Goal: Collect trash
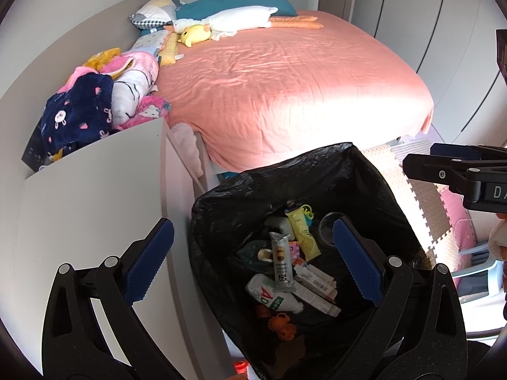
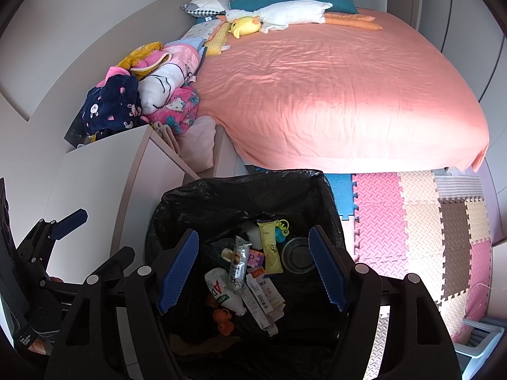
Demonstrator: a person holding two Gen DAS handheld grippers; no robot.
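Both my grippers point(image 1: 253, 262) point(image 2: 253, 269) are hanging spread and empty over the bin point(image 2: 228, 190); much trash point(image 2: 250, 278) is lying inside already.

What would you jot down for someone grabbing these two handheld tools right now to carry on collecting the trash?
Left tool: open, empty, above the bin.
Right tool: open, empty, also above the bin.
Trash bin, lined with a black bag, stands on the floor at the foot of the bed. Inside lie a white bottle, a silver wrapper, a yellow tube and small cartons.
Done: those pieces are binned.
Left: no loose trash shows on the bed or foam mats; check elsewhere.
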